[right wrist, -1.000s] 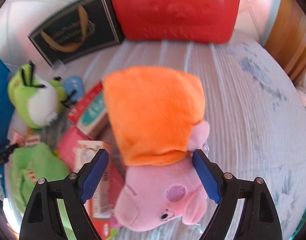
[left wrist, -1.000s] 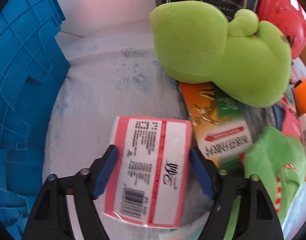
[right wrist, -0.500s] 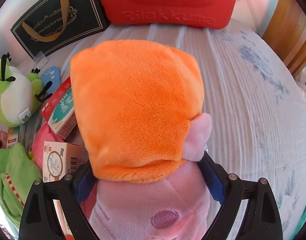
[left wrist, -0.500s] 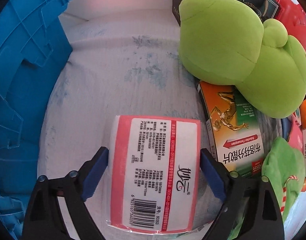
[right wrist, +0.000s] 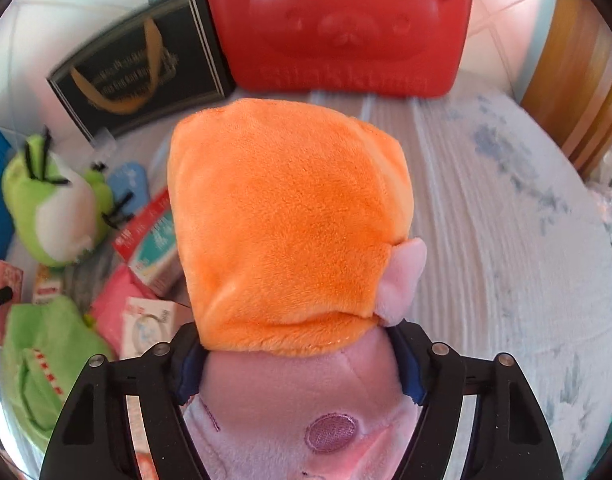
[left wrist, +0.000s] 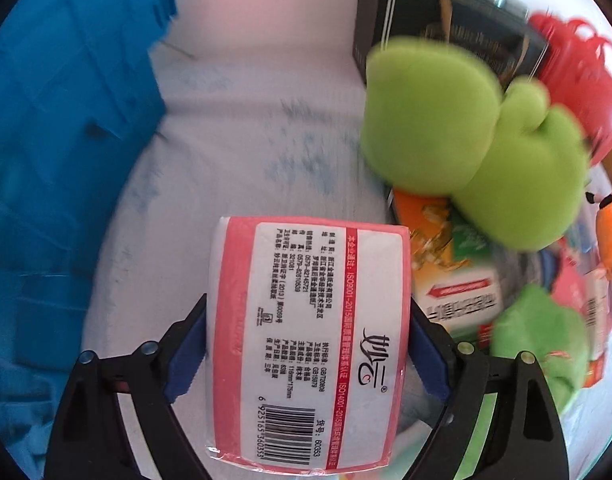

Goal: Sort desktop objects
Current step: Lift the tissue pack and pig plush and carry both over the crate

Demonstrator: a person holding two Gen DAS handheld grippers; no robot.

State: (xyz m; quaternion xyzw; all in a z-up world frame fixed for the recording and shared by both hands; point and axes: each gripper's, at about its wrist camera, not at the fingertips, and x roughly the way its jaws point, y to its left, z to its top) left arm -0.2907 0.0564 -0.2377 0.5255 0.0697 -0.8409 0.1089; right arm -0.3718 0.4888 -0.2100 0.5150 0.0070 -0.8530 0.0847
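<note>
Pale cloth with faint blue smudges covers the table (left wrist: 234,152), with a blue crate (left wrist: 62,128) off on the left. The left gripper (left wrist: 307,344) has a pink-and-white tissue pack (left wrist: 306,340) wedged right between its blue pads, touching both sides. The right gripper (right wrist: 298,364) is closing on a pink pig toy (right wrist: 290,248) in orange, sitting squarely between its pads.

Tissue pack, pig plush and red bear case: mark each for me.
tissue pack (left wrist: 306,340): left wrist view, on its white printed label.
pig plush (right wrist: 290,216): right wrist view, on its orange dress.
red bear case (right wrist: 341,24): right wrist view, on the embossed bear face.
</note>
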